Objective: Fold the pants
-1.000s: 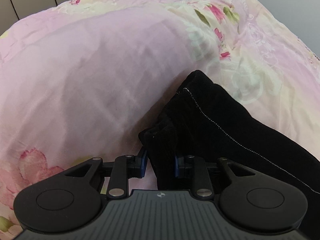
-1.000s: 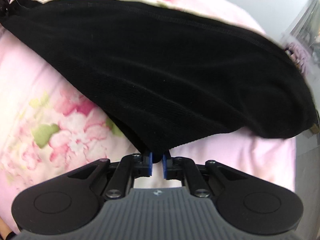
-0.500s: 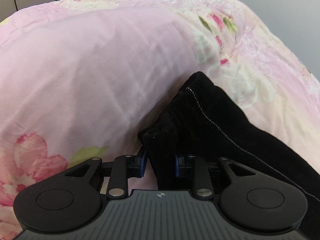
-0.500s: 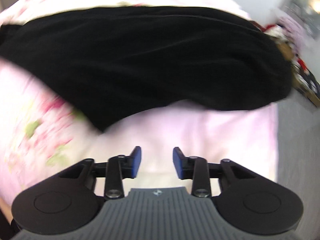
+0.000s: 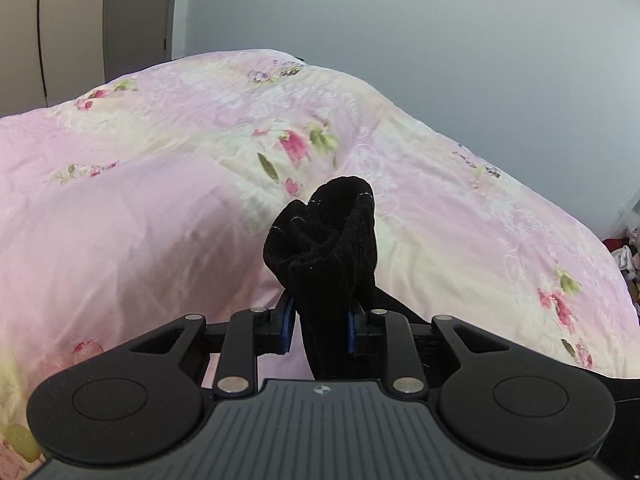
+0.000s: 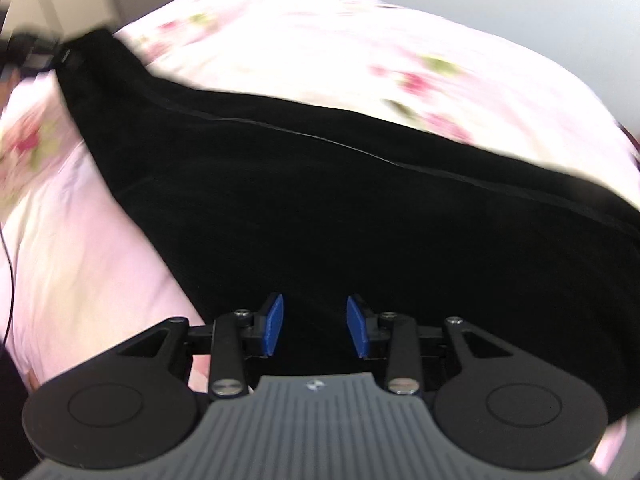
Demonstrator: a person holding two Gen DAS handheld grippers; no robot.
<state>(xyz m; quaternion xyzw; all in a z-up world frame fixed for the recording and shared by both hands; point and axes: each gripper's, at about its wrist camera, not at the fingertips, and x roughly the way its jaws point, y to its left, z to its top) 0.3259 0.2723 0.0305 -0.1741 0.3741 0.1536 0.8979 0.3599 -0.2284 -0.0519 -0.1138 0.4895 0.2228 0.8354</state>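
One hand-held gripper (image 5: 319,326) pinches the bunched black pants (image 5: 326,248).

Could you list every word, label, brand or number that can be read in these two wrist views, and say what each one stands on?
There is no readable text in either view.
A small round emblem sits on the ribbed grey body of the left gripper and of the right gripper; it holds no letters that can be made out.
The black pants show only seams, no label.
The floral quilt carries only a flower print.
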